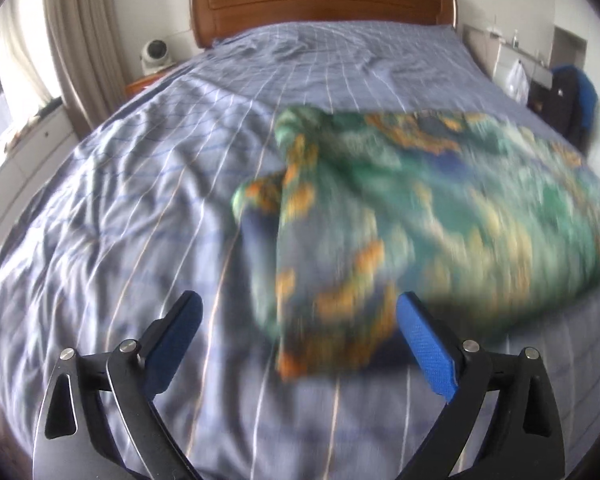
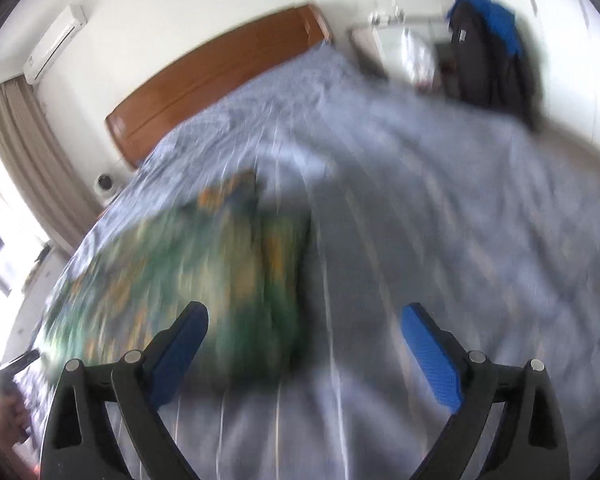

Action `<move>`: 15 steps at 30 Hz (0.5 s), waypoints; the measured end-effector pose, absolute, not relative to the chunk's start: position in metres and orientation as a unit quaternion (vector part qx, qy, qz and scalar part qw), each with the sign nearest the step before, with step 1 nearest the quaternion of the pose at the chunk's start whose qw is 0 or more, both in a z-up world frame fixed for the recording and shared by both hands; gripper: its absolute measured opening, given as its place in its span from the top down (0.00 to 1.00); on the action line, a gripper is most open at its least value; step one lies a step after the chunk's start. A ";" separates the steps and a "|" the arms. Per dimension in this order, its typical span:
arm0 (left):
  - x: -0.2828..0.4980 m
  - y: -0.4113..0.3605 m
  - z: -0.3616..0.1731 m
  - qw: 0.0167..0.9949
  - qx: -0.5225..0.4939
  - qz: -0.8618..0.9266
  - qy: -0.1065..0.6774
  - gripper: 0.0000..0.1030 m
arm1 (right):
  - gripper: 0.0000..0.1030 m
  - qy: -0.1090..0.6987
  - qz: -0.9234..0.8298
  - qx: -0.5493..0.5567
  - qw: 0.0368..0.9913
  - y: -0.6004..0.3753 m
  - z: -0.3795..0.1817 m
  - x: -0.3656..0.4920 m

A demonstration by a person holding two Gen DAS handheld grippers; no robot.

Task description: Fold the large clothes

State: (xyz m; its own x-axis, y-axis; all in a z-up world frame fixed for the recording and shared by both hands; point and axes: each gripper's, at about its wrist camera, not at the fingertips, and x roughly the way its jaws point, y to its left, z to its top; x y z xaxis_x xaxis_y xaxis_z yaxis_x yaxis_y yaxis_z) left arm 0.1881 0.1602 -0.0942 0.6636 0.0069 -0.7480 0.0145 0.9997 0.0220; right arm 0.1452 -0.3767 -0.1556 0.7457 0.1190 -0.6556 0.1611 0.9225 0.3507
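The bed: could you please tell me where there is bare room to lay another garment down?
Bare sheet lies between the green patterned garment and the headboard, and from the garment toward the curtain side. The garment crowds the near side by the blue jacket.

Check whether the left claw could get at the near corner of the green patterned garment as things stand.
Probably yes. The left claw is open and empty, and the green patterned garment lies on the striped bedsheet just ahead, with nothing between them. Blur hides the exact gap.
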 end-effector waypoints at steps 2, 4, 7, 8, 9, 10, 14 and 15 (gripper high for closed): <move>0.178 0.167 -0.101 0.910 -0.022 -0.007 0.414 0.05 | 0.06 0.367 0.011 0.213 0.906 -0.368 -0.170 0.129; 0.180 0.178 -0.107 0.906 -0.075 -0.017 0.416 0.05 | 0.06 0.370 0.039 0.236 0.898 -0.361 -0.182 0.120; 0.194 0.195 -0.113 0.901 -0.161 -0.012 0.402 0.05 | 0.06 0.375 0.067 0.246 0.891 -0.350 -0.189 0.133; 0.199 0.201 -0.118 0.896 -0.189 -0.004 0.402 0.05 | 0.06 0.376 0.078 0.255 0.888 -0.348 -0.190 0.142; 0.209 0.207 -0.124 0.885 -0.222 0.006 0.409 0.05 | 0.06 0.384 0.085 0.274 0.878 -0.348 -0.195 0.153; 0.213 0.207 -0.129 0.879 -0.235 0.007 0.414 0.05 | 0.06 0.394 0.083 0.294 0.867 -0.348 -0.200 0.164; 0.222 0.201 -0.132 0.873 -0.243 0.016 0.423 0.04 | 0.16 0.397 0.080 0.372 0.835 -0.350 -0.217 0.186; 0.221 0.198 -0.129 0.875 -0.233 0.021 0.424 0.04 | 0.24 0.388 0.071 0.400 0.827 -0.353 -0.219 0.188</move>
State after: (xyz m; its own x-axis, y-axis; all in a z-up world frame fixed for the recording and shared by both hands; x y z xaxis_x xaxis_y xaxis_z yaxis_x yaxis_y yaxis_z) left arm 0.2206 0.1984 -0.1293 0.6389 -0.1606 -0.7523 -0.2349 0.8905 -0.3897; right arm 0.1881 -0.3531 -0.2194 0.6881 0.4286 -0.5855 0.1928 0.6699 0.7170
